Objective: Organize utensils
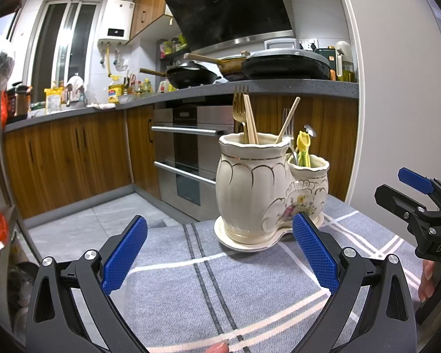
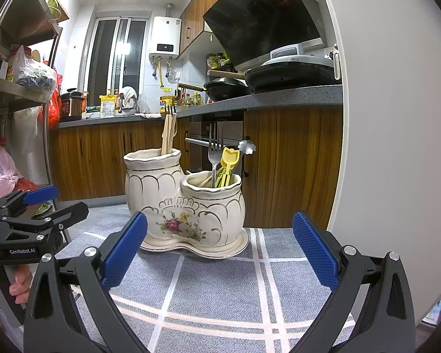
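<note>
Ceramic utensil holder upright on grey striped cloth, ahead of left gripper, fingers wide apart, empty. Right gripper likewise spread, holder just beyond its fingertips. Gold fork, chopsticks in taller pot; steel fork, possibly yellow picks, in shorter. Kitchen counter behind.

**Glazed ceramic, woven cloth, textured pads**

The cream double-pot ceramic utensil holder is glossy with gilt lines. The grey woven tablecloth looks matt. A shiny silver metal fork stands beside yellow plastic picks and matt pale wooden chopsticks. The blue gripper pads are rough-knurled.
</note>
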